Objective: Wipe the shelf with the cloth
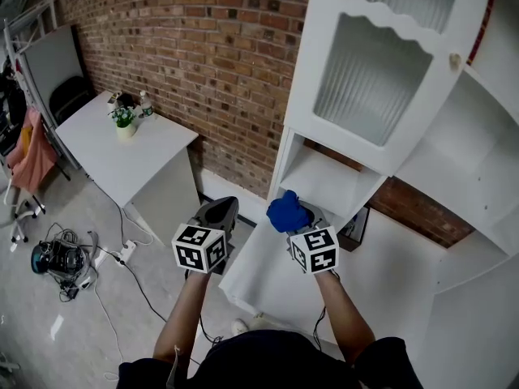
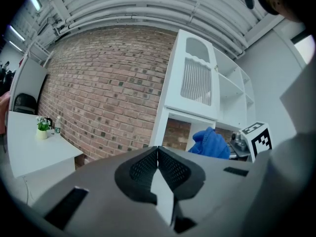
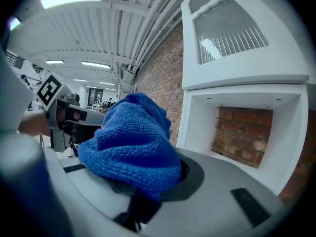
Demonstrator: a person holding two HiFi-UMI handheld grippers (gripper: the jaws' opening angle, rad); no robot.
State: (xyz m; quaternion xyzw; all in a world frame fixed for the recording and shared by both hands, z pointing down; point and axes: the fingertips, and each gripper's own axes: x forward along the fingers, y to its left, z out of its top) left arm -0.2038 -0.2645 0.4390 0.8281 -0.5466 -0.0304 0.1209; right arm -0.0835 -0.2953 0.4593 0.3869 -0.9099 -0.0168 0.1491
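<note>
Cloth (image 3: 133,142), blue, in grip of right tongs (image 3: 148,181) — left tongs (image 2: 158,164) together, empty — near shelf (image 1: 324,177)

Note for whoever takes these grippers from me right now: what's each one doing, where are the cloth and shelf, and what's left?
Left gripper: shut, nothing in it.
Right gripper: shut on the blue cloth, which bunches up above its jaws.
Shelf: open compartment of the white cabinet, just ahead. The cloth is not touching it.
Done: cloth is in the grip.
Left: bring the cloth onto the shelf and wipe it.
</note>
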